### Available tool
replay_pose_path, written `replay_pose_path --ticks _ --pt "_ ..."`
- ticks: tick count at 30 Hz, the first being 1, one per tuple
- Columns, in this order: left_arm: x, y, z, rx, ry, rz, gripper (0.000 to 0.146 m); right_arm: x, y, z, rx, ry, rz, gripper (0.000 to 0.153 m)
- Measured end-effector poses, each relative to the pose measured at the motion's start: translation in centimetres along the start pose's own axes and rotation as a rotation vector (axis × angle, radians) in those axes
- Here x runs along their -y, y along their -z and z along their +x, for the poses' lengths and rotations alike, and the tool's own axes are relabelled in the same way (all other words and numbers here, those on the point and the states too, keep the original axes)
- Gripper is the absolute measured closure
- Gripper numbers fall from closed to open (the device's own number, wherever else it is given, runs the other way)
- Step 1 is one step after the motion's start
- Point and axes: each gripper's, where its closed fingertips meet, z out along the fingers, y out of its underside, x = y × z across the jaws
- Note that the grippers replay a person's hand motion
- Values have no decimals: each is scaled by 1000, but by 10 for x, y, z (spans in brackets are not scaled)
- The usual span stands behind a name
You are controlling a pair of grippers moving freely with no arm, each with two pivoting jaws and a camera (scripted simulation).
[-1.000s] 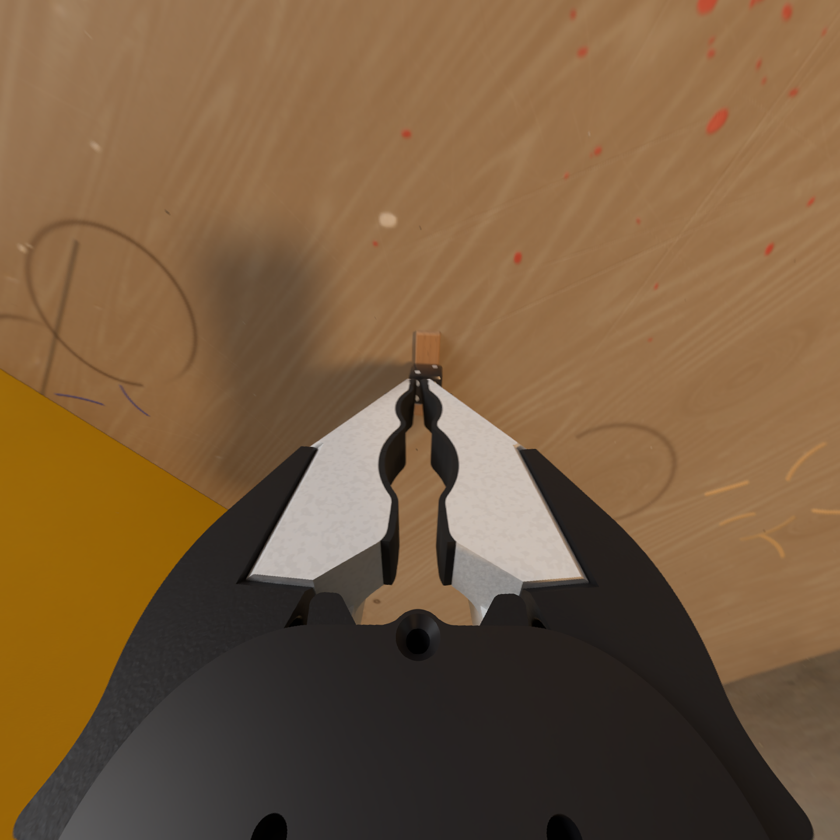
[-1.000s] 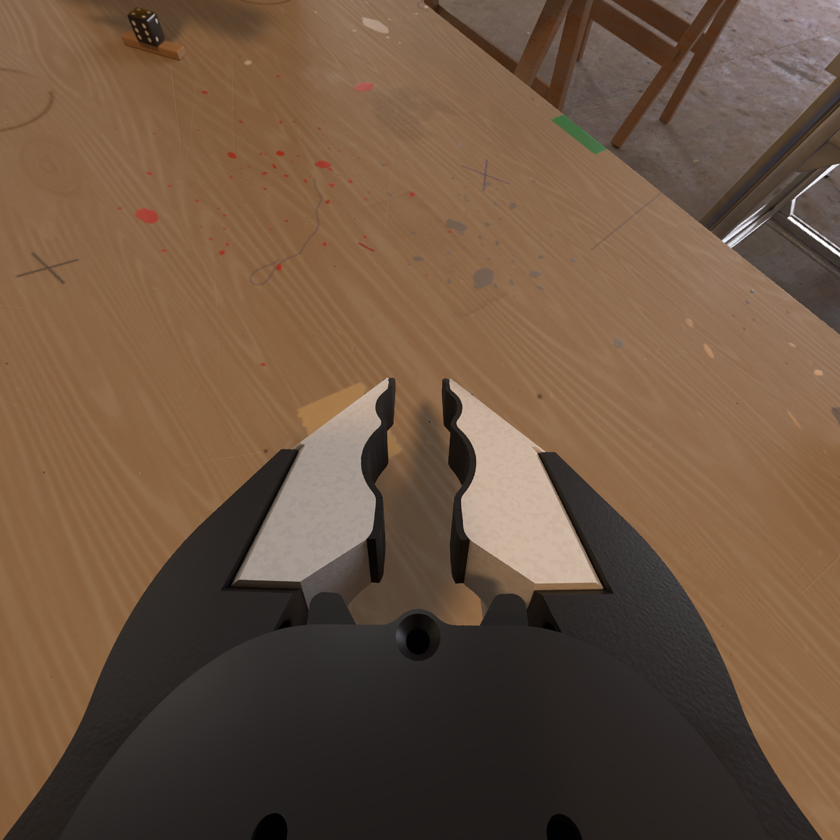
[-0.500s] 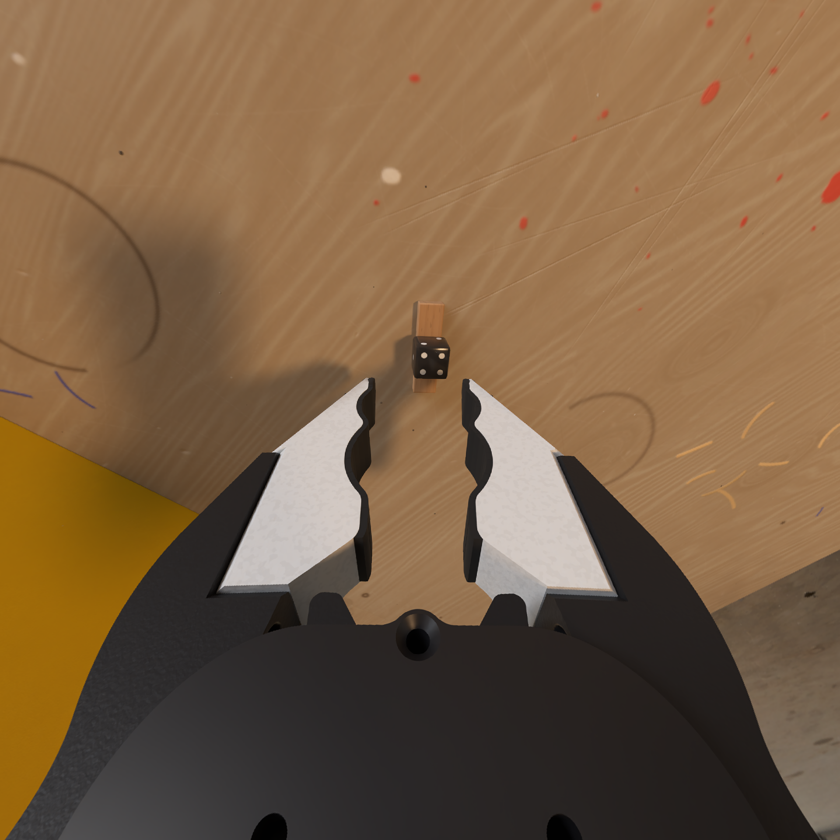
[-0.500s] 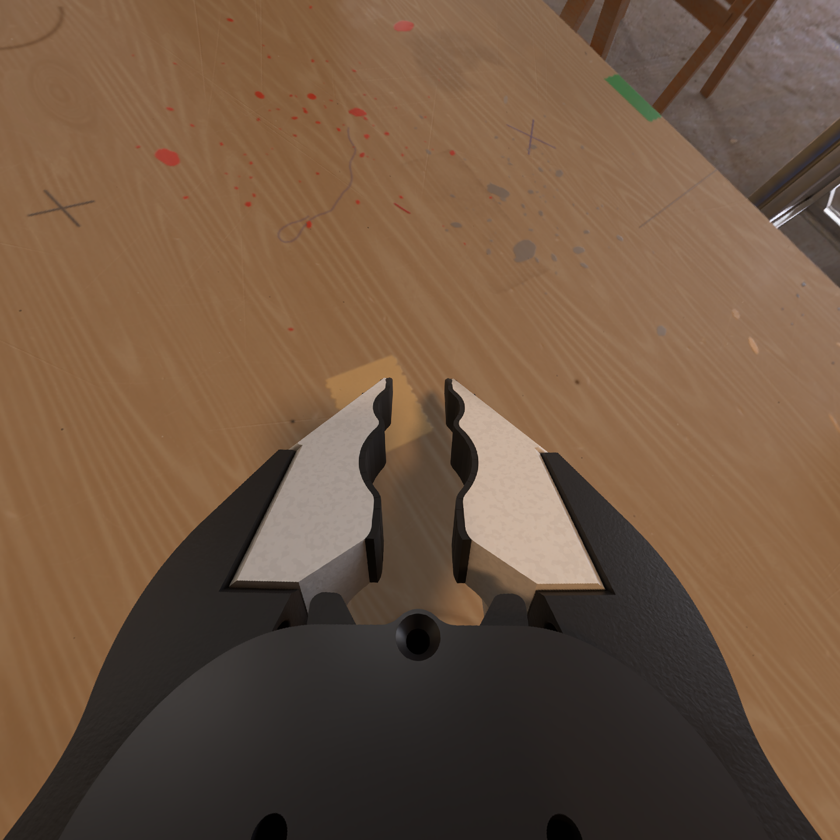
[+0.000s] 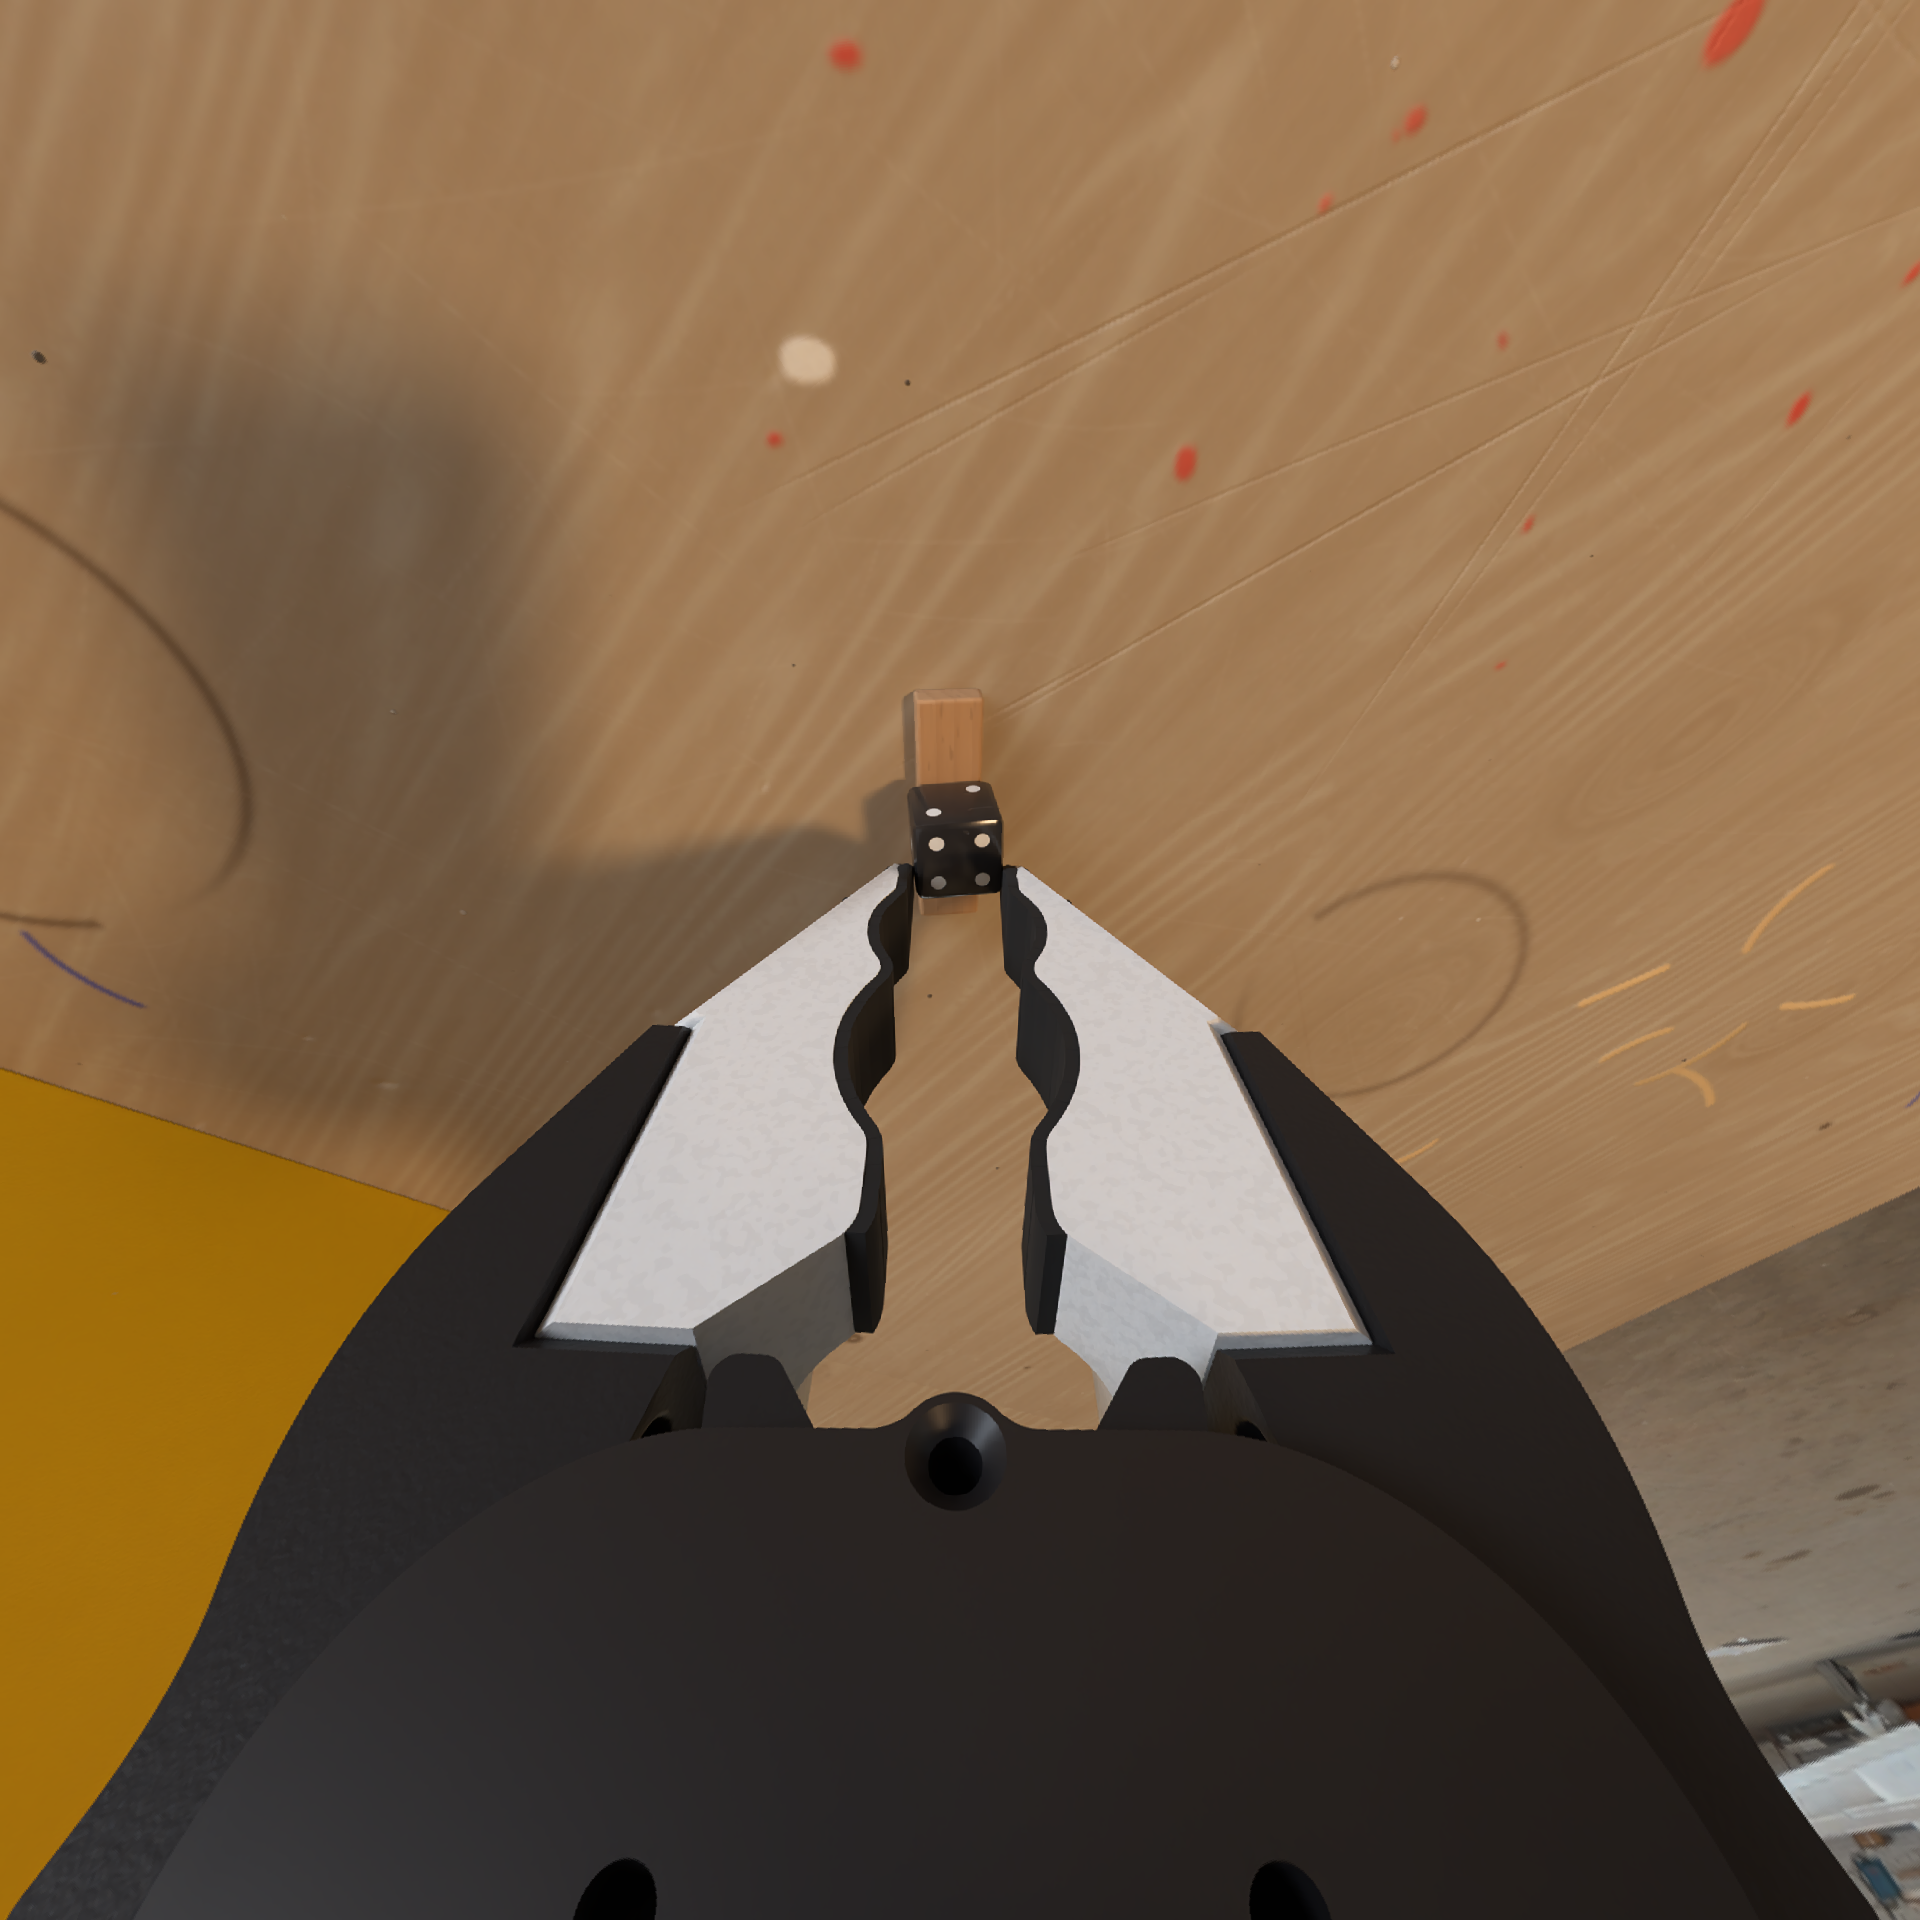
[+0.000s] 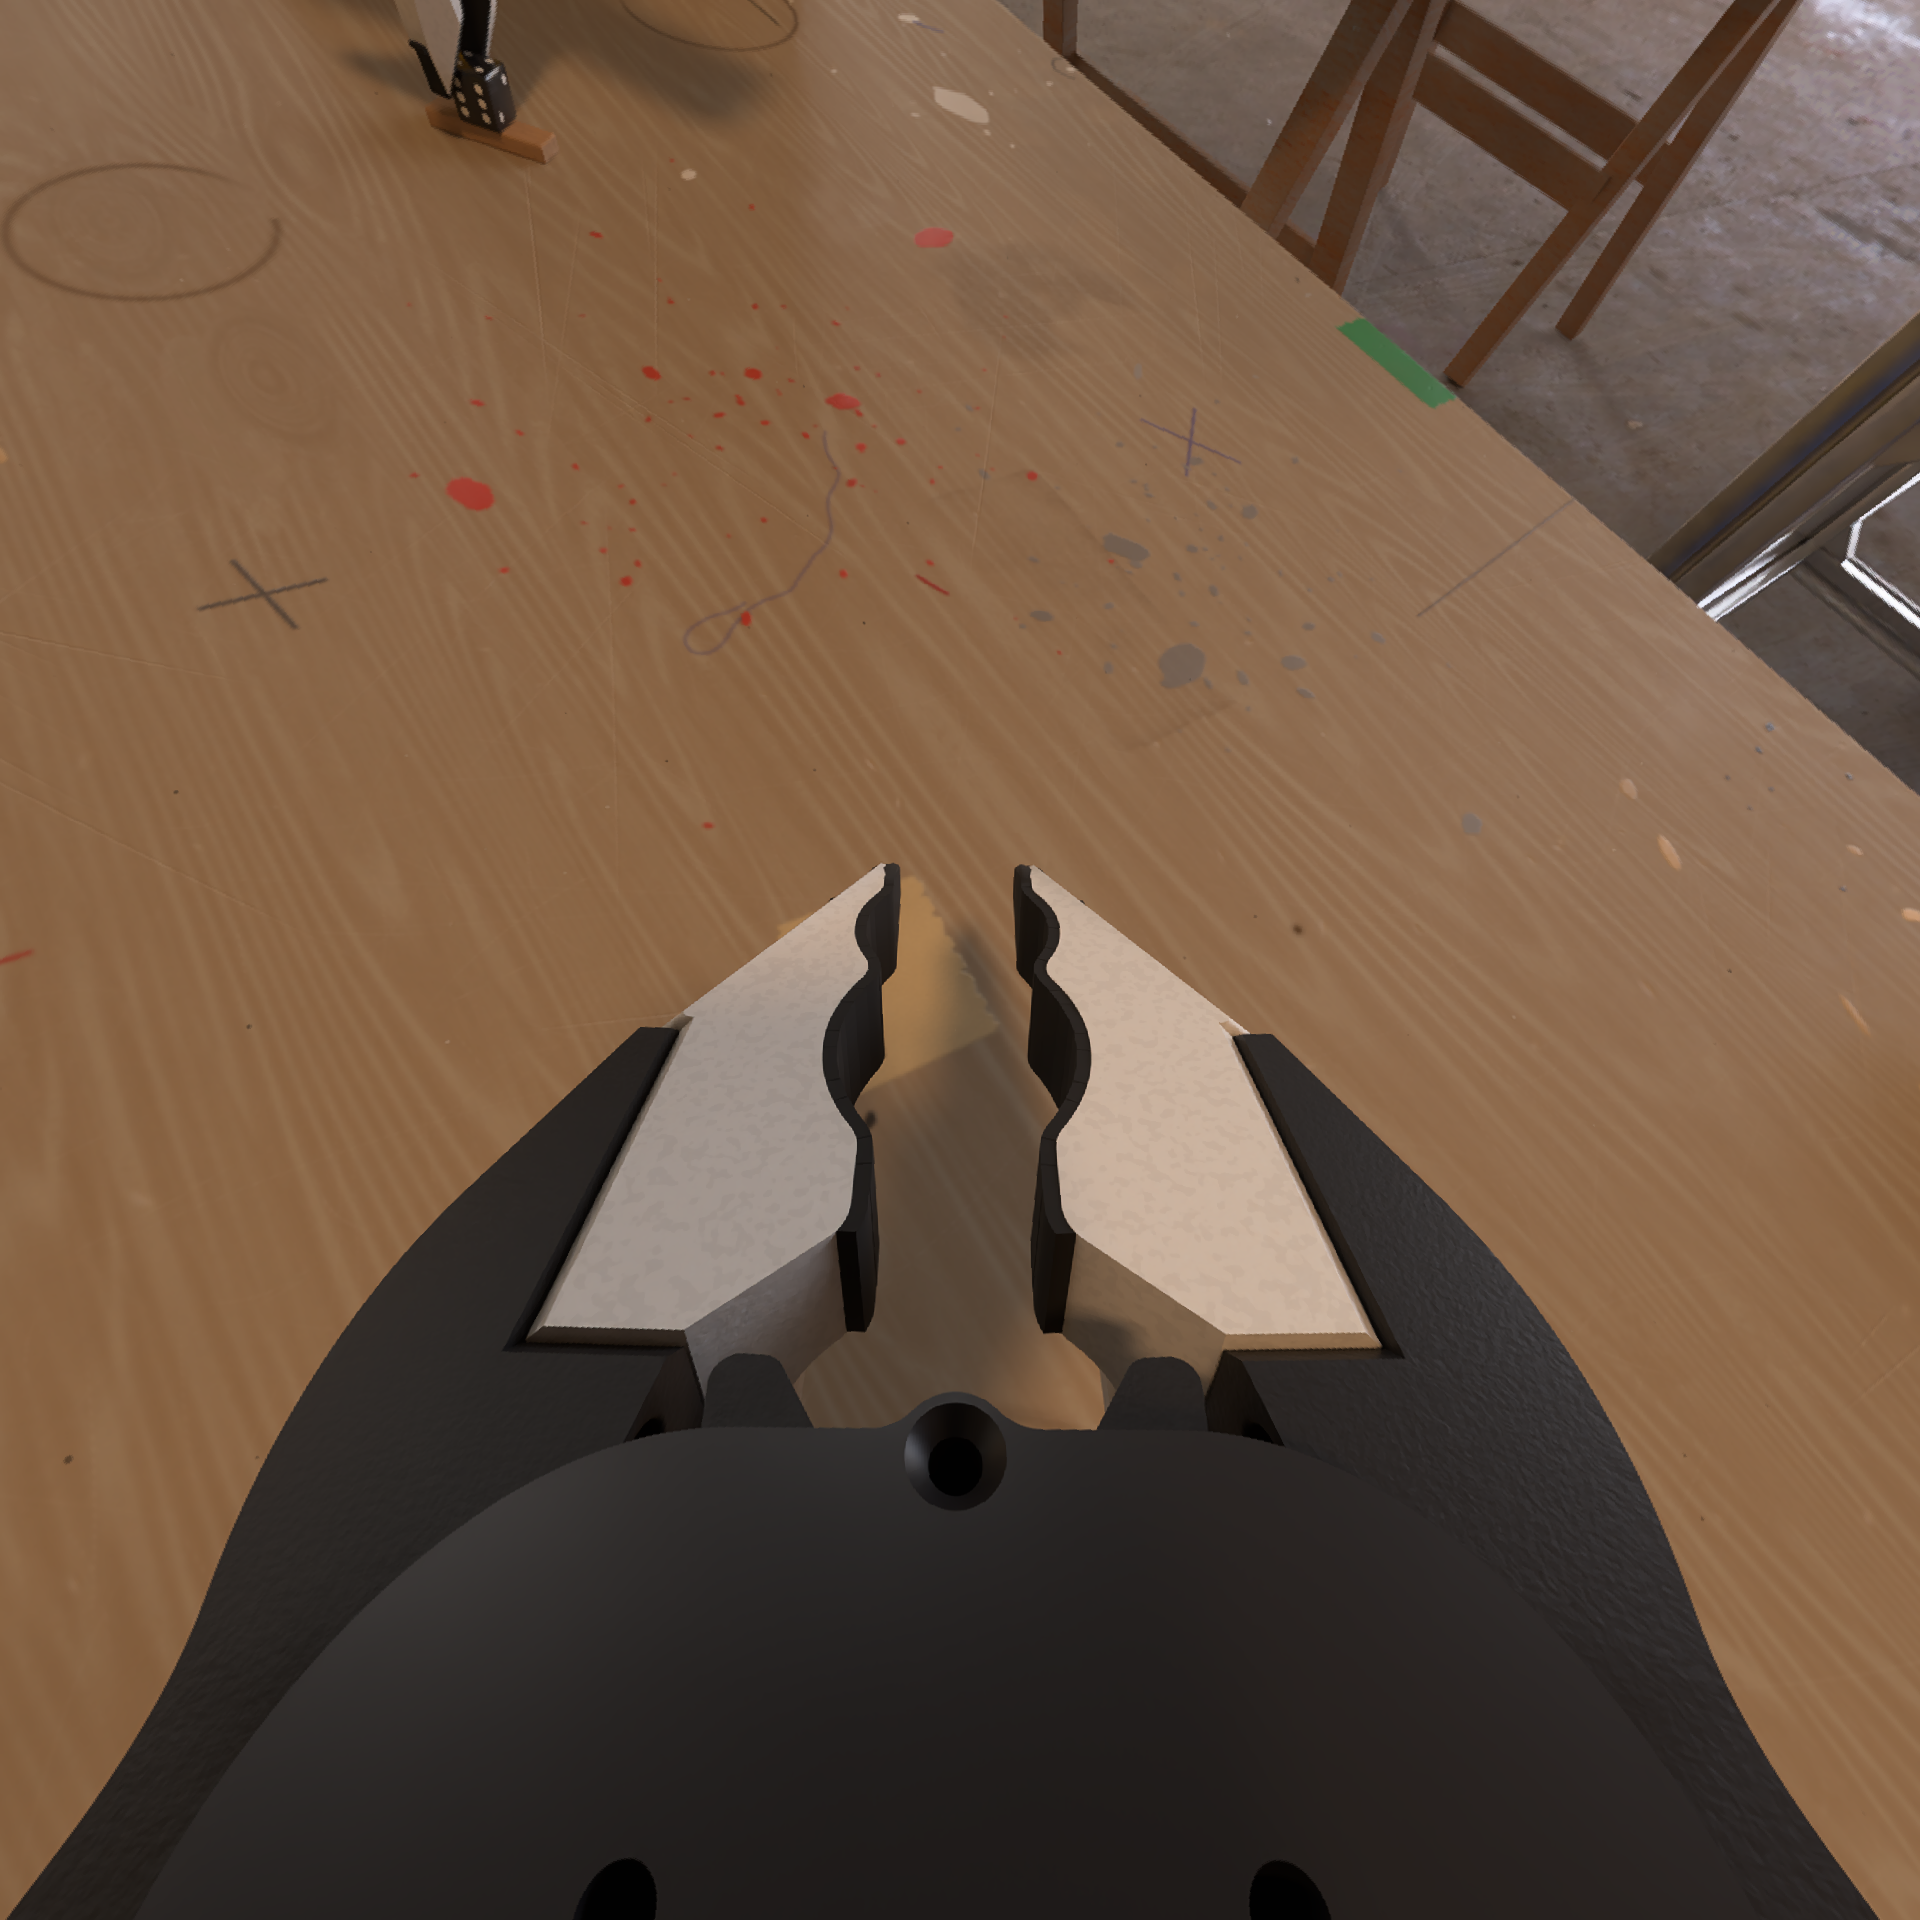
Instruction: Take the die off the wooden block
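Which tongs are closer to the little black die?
Left. The left tongs pinch the die at their tips; the right tongs hang far across the table.

no readable text; white pips on die (image 5: 954,844); x marks on table (image 6: 312,831).

right gripper (image 6: 956,883) open above table (image 6: 1351,935), die (image 6: 483,94) far

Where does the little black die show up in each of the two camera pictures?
Left wrist view: the die is at centre, between the left gripper's fingertips, over the wooden block.
Right wrist view: the die is far off at top left, on the block, with the left gripper at it.
Shared landmark: the block under the die.
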Motion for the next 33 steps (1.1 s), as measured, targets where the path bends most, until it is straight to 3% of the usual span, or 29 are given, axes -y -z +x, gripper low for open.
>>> replay_pose_path --ticks 5,10,16,19,23,28,33 --pt "4 11 -15 100 13 21 130 2 -1 -3 6 -1 13 132" --pt "15 67 -14 197 36 184 130 3 2 6 -31 3 15 132" --pt "82 142 88 230 -176 546 130 9 21 35 -129 -33 70 133" --pt "121 125 164 217 -385 556 130 9 26 45 -142 -87 96 133" --pt "169 67 242 109 -556 488 130 6 27 53 -158 -108 108 135" --pt "203 4 301 -6 -625 407 130 0 27 58 -182 -84 85 135" --pt "229 -15 322 -37 -593 426 130 -3 29 62 -188 -93 76 135"
